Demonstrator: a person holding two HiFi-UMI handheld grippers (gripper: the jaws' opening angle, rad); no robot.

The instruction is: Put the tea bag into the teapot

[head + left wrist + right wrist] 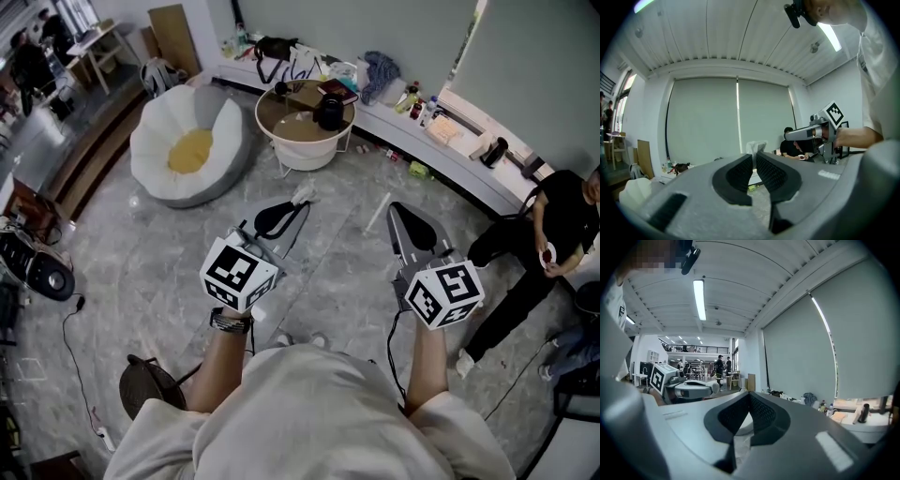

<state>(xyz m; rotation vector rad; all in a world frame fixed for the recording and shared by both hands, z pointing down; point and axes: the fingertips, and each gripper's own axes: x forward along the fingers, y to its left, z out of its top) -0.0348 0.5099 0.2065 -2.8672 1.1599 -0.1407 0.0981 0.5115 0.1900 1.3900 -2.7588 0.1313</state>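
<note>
You are pinching tea bag in left gripper fingers; right gripper fingers pressing together, empty; teapot well ahead.

Two grippers show, the left gripper and the right gripper. There is one tea bag, one teapot, one round table, one beanbag, one speaker and one stool — plus one seated person at the right.
</note>
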